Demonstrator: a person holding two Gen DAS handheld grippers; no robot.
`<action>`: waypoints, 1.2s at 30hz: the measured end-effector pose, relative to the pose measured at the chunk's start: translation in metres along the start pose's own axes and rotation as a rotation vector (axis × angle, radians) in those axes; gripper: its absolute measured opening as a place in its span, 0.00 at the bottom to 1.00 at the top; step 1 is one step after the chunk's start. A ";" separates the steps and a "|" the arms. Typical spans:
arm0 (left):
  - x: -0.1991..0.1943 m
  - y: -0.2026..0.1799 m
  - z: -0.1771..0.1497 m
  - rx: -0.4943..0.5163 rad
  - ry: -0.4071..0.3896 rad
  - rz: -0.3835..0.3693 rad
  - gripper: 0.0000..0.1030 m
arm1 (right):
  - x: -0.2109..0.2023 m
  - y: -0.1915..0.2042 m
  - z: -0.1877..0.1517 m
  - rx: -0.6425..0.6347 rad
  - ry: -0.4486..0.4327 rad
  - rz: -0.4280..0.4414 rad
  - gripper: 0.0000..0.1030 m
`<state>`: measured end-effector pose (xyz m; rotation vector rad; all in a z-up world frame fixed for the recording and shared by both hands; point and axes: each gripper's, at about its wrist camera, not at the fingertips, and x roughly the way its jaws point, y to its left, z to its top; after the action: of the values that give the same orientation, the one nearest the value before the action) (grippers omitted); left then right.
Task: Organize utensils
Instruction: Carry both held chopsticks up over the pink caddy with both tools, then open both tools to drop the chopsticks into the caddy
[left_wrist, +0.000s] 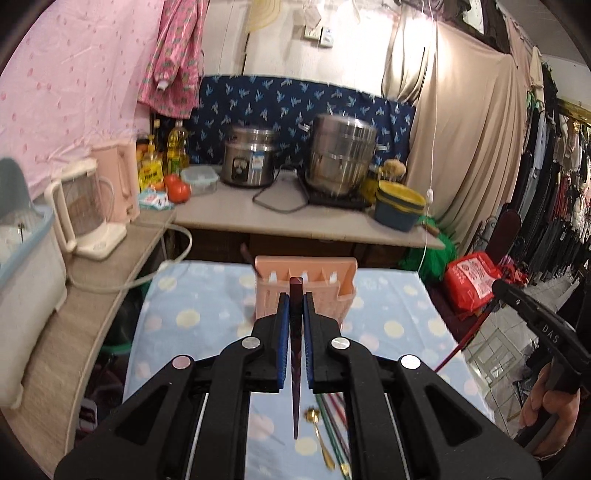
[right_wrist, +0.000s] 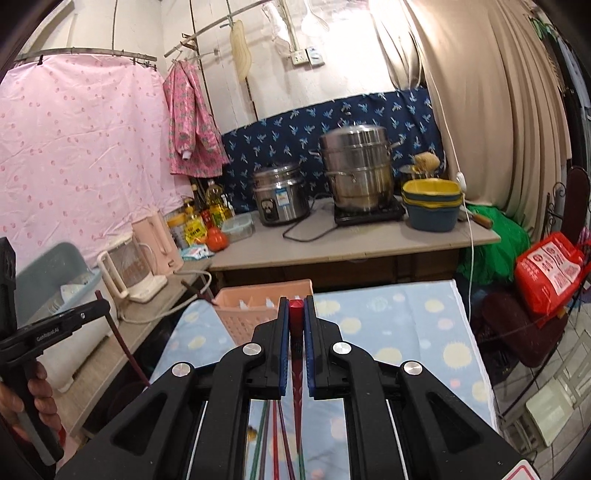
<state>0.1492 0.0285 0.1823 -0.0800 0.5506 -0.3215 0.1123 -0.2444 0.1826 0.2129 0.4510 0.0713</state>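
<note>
Trouble lies mostly in aiming: the left gripper (left_wrist: 295, 306) is closed on a dark maroon chopstick (left_wrist: 296, 354) just in front of the pink utensil holder (left_wrist: 306, 291), and the right gripper (right_wrist: 295, 314) pinches a red chopstick (right_wrist: 296, 354) beside that holder; each stick is gripped near its top with a long free end, so it could swivel, catch the holder's rim or dividers, and tip it, while loose chopsticks (left_wrist: 334, 417) and a gold spoon (left_wrist: 319, 435) wait on the cloth nearer than the holder
</note>
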 end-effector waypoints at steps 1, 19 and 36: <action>0.001 -0.001 0.011 0.000 -0.018 -0.002 0.07 | 0.004 0.003 0.008 -0.003 -0.011 0.002 0.07; 0.093 -0.010 0.133 -0.021 -0.174 -0.018 0.07 | 0.138 0.025 0.108 -0.027 -0.073 -0.002 0.07; 0.175 0.006 0.082 -0.036 -0.018 0.007 0.19 | 0.214 0.016 0.055 -0.006 0.070 -0.021 0.25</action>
<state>0.3345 -0.0224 0.1630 -0.1157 0.5387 -0.3040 0.3289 -0.2144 0.1437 0.1998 0.5222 0.0592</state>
